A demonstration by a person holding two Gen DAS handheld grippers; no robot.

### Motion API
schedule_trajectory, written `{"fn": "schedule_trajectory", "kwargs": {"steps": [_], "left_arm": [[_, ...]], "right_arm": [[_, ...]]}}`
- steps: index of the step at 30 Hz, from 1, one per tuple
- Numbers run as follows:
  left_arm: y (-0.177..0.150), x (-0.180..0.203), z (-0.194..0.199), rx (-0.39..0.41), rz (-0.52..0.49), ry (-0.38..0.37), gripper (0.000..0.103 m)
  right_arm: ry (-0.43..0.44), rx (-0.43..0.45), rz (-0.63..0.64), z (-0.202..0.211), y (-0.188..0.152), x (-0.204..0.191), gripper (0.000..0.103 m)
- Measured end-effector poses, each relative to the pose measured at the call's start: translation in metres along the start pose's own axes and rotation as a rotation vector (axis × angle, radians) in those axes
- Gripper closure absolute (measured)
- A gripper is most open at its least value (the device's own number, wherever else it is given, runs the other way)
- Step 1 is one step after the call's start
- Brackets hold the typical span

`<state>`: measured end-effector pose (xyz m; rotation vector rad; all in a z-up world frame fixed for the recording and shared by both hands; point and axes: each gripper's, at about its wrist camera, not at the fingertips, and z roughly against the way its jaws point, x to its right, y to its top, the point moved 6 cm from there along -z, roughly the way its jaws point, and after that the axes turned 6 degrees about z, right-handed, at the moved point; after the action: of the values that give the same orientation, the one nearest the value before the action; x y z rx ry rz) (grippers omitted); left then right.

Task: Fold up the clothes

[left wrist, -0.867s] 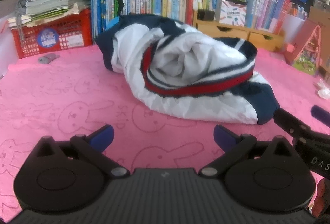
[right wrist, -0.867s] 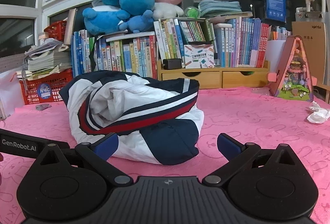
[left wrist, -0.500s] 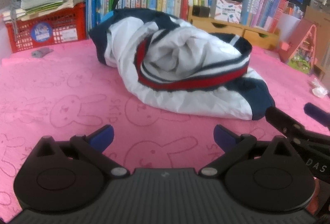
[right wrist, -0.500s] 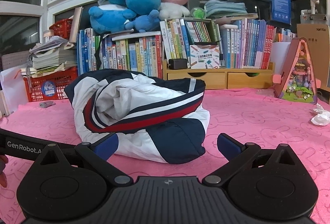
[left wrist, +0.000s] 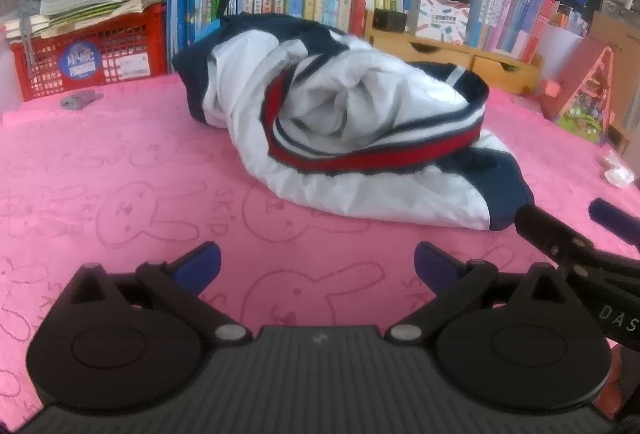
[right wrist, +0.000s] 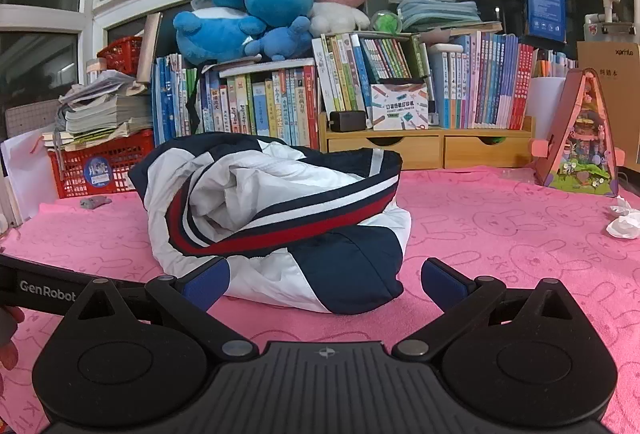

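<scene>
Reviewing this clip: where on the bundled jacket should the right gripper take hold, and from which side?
Probably the navy corner of the jacket, approached low from the front. It lies flat on the pink mat nearest the open right gripper, a thin edge its fingers could straddle. The striped hem above curves over bulky folds, which makes for a thicker, less certain pinch.

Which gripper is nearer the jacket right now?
Right. The right gripper is open with the jacket at its fingertips, the navy corner between them. The left gripper, also open, sits back with bare pink cloth before the jacket.
</scene>
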<state>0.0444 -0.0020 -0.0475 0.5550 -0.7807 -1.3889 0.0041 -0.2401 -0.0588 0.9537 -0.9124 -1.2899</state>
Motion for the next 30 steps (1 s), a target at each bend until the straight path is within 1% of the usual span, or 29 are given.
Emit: {"fn": "schedule_trajectory", "kwargs": {"steps": [23,30], "left_arm": [[-0.0019,-0.0023,-0.0020,-0.017,-0.001,0.012,0.000],[-0.0032,-0.0050,-0.0040,-0.030,0.018,0.008,0.000]], "right_arm": [[-0.025,-0.010,0.000,-0.0004,0.0003,0.0011,0.000],[-0.072,0.018,0.012,0.0023,-0.0013,0.0029,0.000]]}}
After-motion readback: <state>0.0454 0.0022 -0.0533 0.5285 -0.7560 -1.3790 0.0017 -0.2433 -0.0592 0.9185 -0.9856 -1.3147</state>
